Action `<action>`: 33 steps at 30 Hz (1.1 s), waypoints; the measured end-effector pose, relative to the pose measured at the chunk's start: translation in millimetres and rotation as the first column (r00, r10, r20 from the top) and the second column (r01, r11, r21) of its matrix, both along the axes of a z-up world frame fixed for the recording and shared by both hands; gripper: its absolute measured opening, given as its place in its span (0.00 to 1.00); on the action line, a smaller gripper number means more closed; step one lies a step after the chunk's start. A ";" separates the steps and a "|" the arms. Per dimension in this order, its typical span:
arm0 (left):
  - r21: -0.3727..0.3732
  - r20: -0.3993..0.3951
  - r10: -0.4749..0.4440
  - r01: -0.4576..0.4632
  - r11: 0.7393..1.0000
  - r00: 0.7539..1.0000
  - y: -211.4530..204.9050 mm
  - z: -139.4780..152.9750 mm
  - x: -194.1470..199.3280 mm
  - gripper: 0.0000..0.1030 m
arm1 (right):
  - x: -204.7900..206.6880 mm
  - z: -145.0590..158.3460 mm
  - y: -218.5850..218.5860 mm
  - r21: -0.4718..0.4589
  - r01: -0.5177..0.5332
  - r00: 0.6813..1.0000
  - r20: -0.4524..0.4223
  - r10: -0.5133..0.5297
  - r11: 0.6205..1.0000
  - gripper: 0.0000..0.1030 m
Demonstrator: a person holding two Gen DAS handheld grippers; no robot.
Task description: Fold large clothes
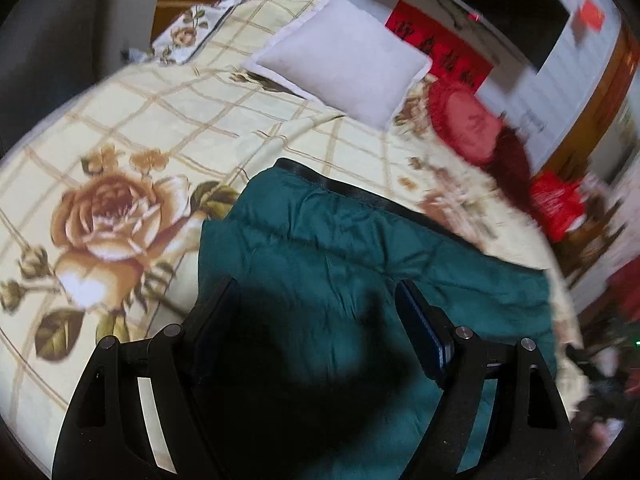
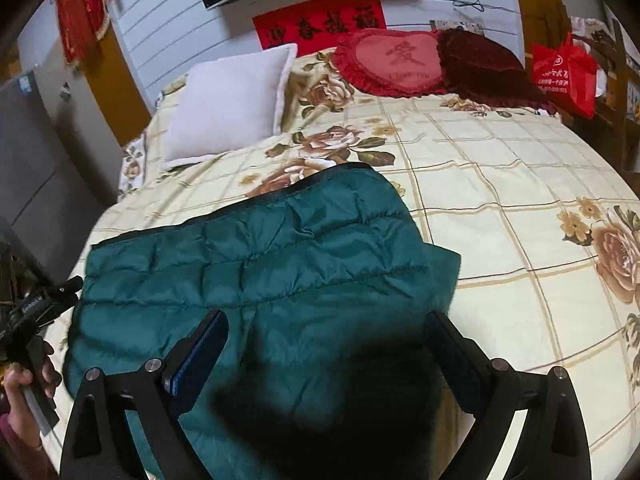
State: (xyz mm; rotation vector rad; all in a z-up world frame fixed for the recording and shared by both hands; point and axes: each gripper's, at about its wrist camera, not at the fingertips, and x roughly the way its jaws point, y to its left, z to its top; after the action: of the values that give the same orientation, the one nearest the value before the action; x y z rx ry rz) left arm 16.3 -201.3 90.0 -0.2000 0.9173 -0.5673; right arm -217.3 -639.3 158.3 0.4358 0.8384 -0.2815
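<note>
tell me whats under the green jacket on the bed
The green jacket lies flat on the floral checked bedspread, which shows all around it. Whatever the jacket covers, including any folded-under sleeves, cannot be seen. Both tongs hover open above it, holding nothing.

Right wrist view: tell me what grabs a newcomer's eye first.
The teal quilted jacket lies spread on the near part of the rose-print bedspread, between the open right gripper fingers. At the bed's far end sit a white pillow and a red heart cushion.
</note>
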 end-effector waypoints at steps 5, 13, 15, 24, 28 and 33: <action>-0.076 -0.039 -0.032 0.029 0.997 0.999 37.6 -1.0 -13.1 0.78 | -11.3 -9.3 -18.6 0.066 0.018 1.000 -0.024 -0.017 0.998 0.99; -0.139 -0.172 -0.013 -0.011 0.990 0.985 64.2 -45.3 -5.8 0.78 | -8.8 -49.3 -41.4 0.243 0.044 0.998 -0.048 -0.033 0.969 1.00; -0.173 -0.209 -0.022 -0.015 0.985 0.978 64.5 -53.9 -1.0 0.78 | -5.6 -56.5 -45.3 0.269 0.037 0.999 -0.045 -0.026 0.963 1.00; -0.197 -0.234 -0.089 0.042 0.979 0.968 41.9 -72.8 4.4 0.84 | 10.5 -71.4 -51.9 0.300 -0.012 1.000 -0.017 0.017 0.954 1.00; -0.169 -0.213 -0.107 0.071 0.983 0.971 31.5 -71.8 4.5 0.91 | 16.6 -76.1 -54.1 0.321 -0.035 0.999 -0.009 0.041 0.946 1.00; -0.177 -0.227 -0.124 0.084 0.981 0.966 21.3 -71.6 7.2 0.91 | 22.9 -75.7 -48.9 0.313 -0.055 0.997 -0.031 0.068 0.948 1.00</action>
State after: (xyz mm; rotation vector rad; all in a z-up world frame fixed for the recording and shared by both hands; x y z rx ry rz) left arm 23.5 -180.0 18.4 -0.3780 1.1174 -0.7296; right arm -194.5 -688.2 82.6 0.6995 0.9395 -0.0987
